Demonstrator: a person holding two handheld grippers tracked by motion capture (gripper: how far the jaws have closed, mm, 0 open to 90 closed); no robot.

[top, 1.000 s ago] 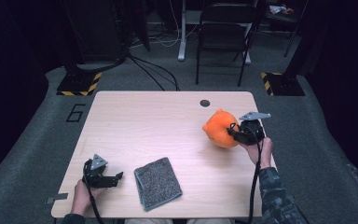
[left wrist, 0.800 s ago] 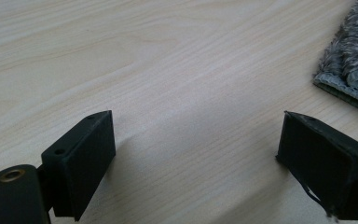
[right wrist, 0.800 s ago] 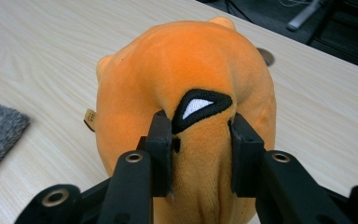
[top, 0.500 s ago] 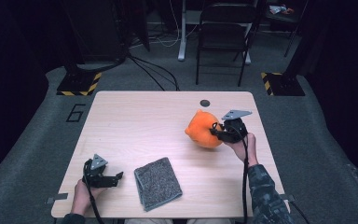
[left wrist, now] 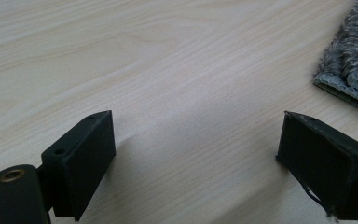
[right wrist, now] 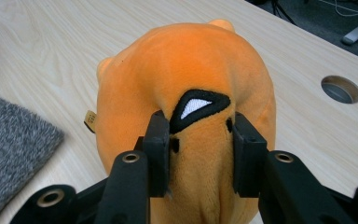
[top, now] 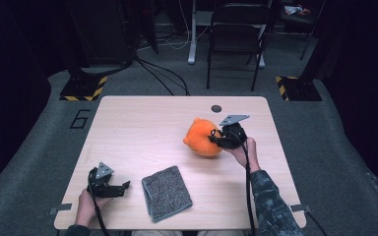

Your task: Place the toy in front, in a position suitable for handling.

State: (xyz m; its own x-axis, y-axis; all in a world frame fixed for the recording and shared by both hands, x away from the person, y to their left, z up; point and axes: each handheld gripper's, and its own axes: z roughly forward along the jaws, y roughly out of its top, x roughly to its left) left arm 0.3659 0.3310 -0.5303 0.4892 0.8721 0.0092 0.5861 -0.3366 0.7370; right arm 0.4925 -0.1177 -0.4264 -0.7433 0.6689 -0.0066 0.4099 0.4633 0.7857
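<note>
high view: right gripper has dragged the orange plush leftward toward mid-table, so it's likely bound for the grey cloth | left gripper view: left gripper idle, fingers wide, empty | right gripper view: fingers pinch a plush fold, just loosened a bit; long axis runs away from camera, facing unclear

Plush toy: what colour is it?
Bright orange plush toy, with a black-edged white patch; the right gripper view shows it best.

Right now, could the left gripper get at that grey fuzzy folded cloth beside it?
Probably yes: the left gripper rests with jaws open just short of the grey fuzzy folded cloth, with bare wooden table between them.
</note>
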